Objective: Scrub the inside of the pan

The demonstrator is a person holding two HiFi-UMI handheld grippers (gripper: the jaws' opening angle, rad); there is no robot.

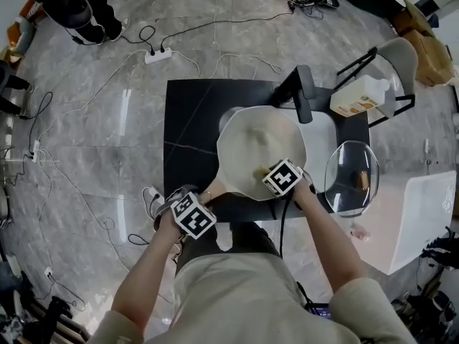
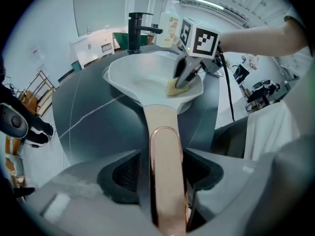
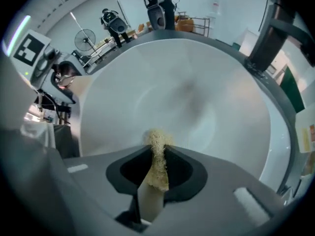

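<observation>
Well, nearest the person, the left tool (image 2: pixel 165 154) is sitting spread around the pan's handle (image 1: pixel 215 187), its pads not visibly pressing on it. Just past the handle, at the pan's near inner wall, the right tool (image 3: pixel 157 151) is pinching a yellow scrubber (image 3: pixel 157 140) tight and seems to be pressing it onto the pale surface. The pan (image 1: pixel 262 142) is resting on the dark table (image 1: pixel 190 113), its handle running back toward the person, so most of the bowl is lying ahead of the scrubber, away from the handle. Beyond the pan's far rim a black tap (image 1: pixel 303 92) is standing.
</observation>
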